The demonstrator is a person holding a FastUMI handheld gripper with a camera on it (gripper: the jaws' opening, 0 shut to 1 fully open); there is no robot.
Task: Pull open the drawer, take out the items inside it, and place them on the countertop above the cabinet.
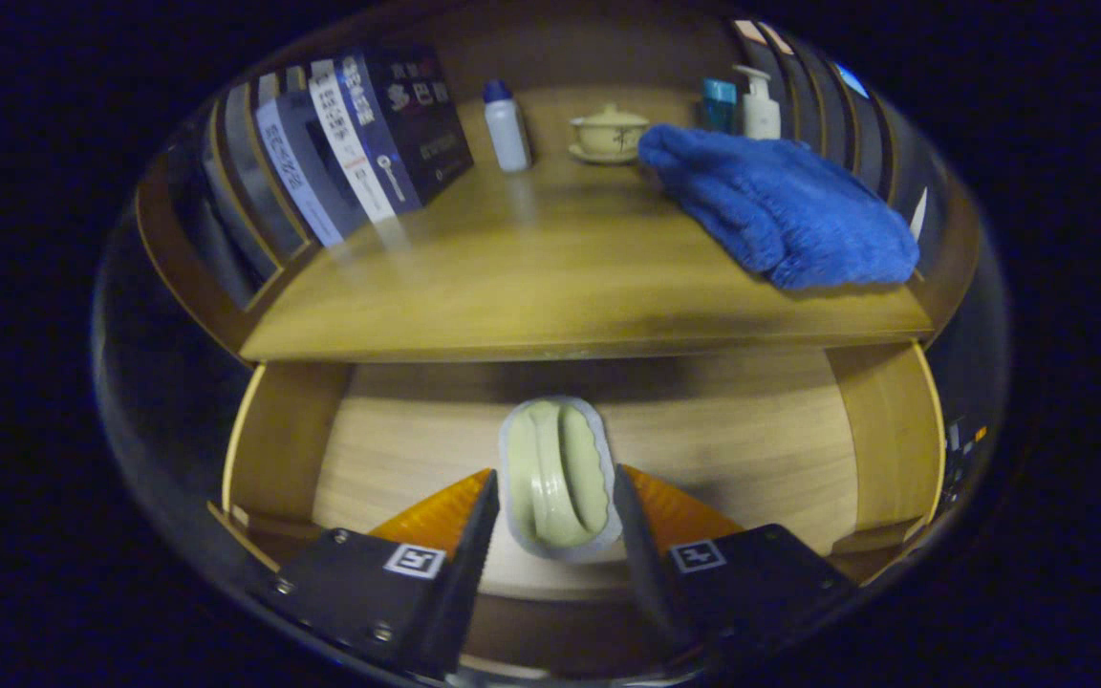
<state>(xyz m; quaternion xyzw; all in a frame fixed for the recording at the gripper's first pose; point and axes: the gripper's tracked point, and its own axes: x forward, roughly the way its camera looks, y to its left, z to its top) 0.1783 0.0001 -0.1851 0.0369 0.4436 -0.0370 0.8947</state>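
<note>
The wooden drawer stands pulled open below the countertop. Inside it, over the drawer floor, is an oval pale green dish with a grey rim, its long axis pointing away from me. My gripper straddles it, with one finger against each long side, so it is shut on the dish. I cannot tell whether the dish rests on the drawer floor or hangs just above it. Nothing else shows in the drawer.
On the countertop, a blue towel lies heaped at the right. Leaning books stand at the left. A white bottle, a lidded tea bowl, a teal box and a pump bottle line the back.
</note>
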